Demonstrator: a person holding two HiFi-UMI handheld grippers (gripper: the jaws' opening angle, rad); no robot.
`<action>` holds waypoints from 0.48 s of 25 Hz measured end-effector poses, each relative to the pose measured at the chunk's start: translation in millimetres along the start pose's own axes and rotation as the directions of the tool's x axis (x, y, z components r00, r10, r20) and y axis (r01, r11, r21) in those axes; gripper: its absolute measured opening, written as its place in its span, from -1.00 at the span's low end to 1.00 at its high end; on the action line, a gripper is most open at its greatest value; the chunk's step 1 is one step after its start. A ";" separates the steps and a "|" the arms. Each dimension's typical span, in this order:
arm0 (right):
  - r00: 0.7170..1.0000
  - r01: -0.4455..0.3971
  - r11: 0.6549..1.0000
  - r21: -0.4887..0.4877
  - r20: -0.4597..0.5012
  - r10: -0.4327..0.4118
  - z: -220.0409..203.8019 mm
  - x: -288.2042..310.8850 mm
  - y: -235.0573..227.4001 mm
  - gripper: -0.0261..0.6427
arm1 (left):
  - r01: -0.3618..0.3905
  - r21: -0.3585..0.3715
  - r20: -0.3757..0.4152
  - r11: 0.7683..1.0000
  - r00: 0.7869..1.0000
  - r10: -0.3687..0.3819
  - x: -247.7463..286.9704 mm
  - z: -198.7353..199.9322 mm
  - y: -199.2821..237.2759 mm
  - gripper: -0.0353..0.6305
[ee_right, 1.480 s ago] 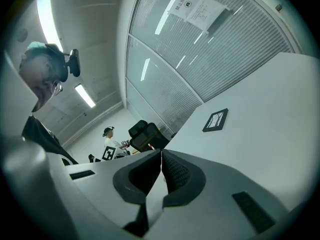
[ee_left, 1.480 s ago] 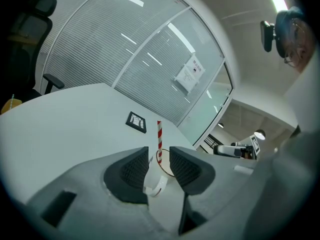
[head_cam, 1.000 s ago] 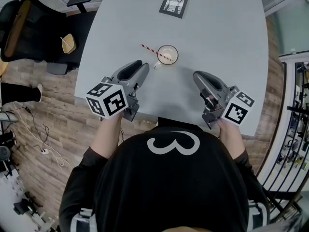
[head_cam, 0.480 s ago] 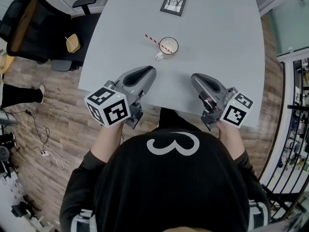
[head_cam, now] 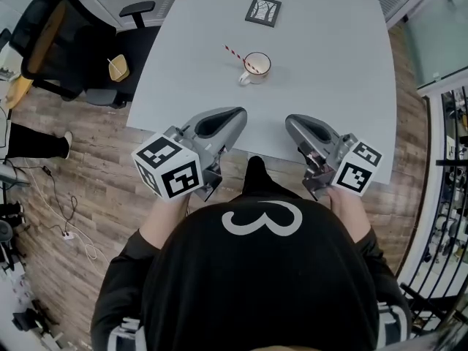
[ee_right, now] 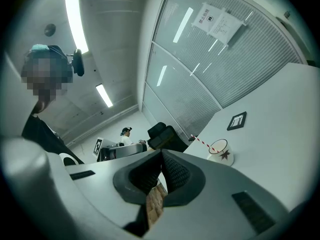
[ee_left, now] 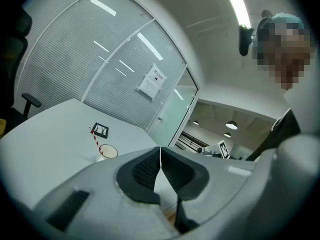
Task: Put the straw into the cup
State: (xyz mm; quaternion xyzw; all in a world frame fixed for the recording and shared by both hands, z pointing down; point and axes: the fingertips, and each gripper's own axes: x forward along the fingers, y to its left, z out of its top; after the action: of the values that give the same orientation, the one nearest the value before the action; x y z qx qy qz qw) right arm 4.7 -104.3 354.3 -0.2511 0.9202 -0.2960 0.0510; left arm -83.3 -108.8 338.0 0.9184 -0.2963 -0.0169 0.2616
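Red-and-white straw (head_cam: pixel 234 54) leaned in the cup (head_cam: pixel 258 76), so the job looked done, and the left gripper (head_cam: pixel 238 113) and right gripper (head_cam: pixel 289 121) were closed tight, holding nothing.

A pale grey desk (head_cam: pixel 329 72) stands on a brown wood-plank floor (head_cam: pixel 102 174), with a black padded office chair (head_cam: pixel 80 64) beside its left edge. White cables (head_cam: pixel 69 229) trail across the planks. Behind the desk stands a glass partition wall with slatted blinds (ee_left: pixel 75 54), lit by long ceiling strip lights (ee_right: pixel 75 19).
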 end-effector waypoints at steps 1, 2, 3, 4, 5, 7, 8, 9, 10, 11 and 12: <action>1.000 -0.006 1.000 -0.007 0.003 0.006 0.1 -1.1 4.9 -0.88 | 0.006 0.007 0.003 1.000 1.000 -0.006 -2.3 0.6 -5.1 -0.83; 1.000 -0.010 1.000 -0.016 0.005 0.010 0.1 -2.0 9.9 -0.88 | 0.011 0.013 0.006 1.000 1.000 -0.012 -4.8 1.4 -9.8 -0.83; 1.000 -0.014 1.000 -0.025 0.006 0.014 0.1 -3.0 15.0 -0.88 | 0.016 0.018 0.010 1.000 1.000 -0.016 -7.5 2.4 -14.3 -0.83; 1.000 -0.016 0.999 -0.035 0.007 0.016 0.0 -4.1 19.7 -0.88 | 0.020 0.022 0.014 1.000 1.000 -0.020 -10.0 3.3 -18.5 -0.83; 1.000 -0.017 0.999 -0.043 0.007 0.018 -0.1 -5.3 23.7 -0.88 | 0.023 0.024 0.017 0.999 1.000 -0.024 -12.3 4.0 -22.1 -0.83; 1.000 -0.019 0.998 -0.055 0.005 0.019 -1.3 -7.6 29.4 -0.88 | 0.027 0.026 0.024 0.999 0.999 -0.028 -15.9 4.5 -27.7 -0.83; 1.000 -0.019 0.998 -0.058 0.003 0.019 -2.5 -8.7 31.8 -0.88 | 0.029 0.027 0.027 0.999 0.999 -0.030 -17.7 4.2 -30.3 -0.83; 1.000 -0.020 0.998 -0.059 0.002 0.020 -3.6 -9.7 34.3 -0.88 | 0.030 0.029 0.030 0.999 0.999 -0.031 -19.5 3.9 -32.8 -0.83; 1.000 -0.021 0.998 -0.061 0.001 0.021 -4.0 -10.4 37.1 -0.88 | 0.031 0.031 0.033 0.999 0.999 -0.032 -21.5 4.0 -35.2 -0.83; 1.000 -0.022 0.998 -0.064 0.001 0.022 -3.6 -10.6 40.4 -0.88 | 0.031 0.032 0.037 0.999 0.999 -0.032 -23.7 4.8 -37.3 -0.83; 1.000 -0.023 0.997 -0.069 0.000 0.023 -2.6 -10.5 43.8 -0.88 | 0.031 0.034 0.041 0.999 0.999 -0.033 -26.0 6.2 -39.3 -0.83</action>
State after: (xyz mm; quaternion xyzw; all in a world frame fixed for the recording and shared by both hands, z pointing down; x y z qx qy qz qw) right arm -5.8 -67.2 330.8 -0.2423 0.9326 -0.2634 0.0464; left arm -84.8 -70.3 310.1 0.9267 -0.2872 -0.0353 0.2399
